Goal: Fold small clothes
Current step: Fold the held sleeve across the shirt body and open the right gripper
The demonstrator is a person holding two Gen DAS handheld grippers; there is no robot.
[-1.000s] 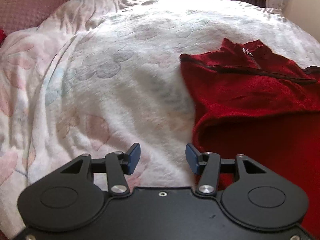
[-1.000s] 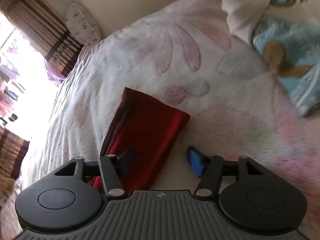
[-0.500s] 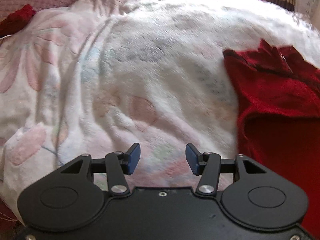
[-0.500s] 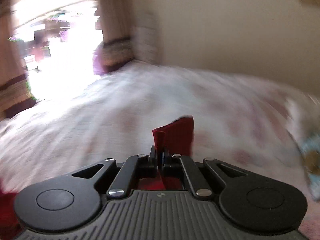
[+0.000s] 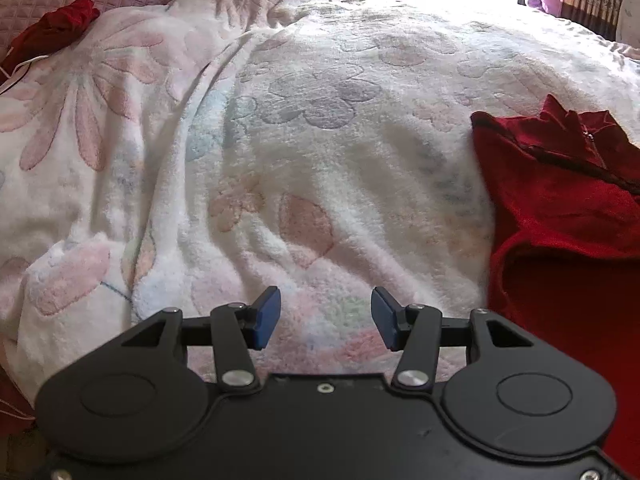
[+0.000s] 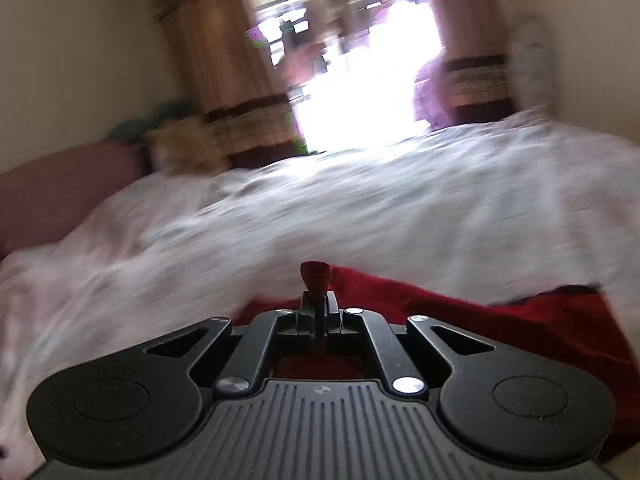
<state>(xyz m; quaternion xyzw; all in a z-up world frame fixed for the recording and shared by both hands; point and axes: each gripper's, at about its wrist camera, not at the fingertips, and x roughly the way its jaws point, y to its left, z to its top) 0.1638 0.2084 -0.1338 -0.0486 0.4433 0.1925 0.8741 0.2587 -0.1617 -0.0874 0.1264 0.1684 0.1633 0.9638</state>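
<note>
Since a second ago, the right tongs (image 6: 315, 314) are seen closed on a pinch of the dark red fleece zip-neck top (image 5: 568, 216), where they were spread wide over its sleeve end; the right view is now swung up toward the bright window (image 6: 360, 80) and heavily blurred, so a lift or carry is judged underway. A nub of red fabric pokes out between the shut fingers. The left tongs (image 5: 325, 318) are held wide apart, empty, over the white floral fleece blanket (image 5: 280, 140) on the bed, with the garment now at the right edge of that view. The top lies flat on the blanket, collar away. A sleeve fold is probably in progress; no completed fold is visible.
</note>
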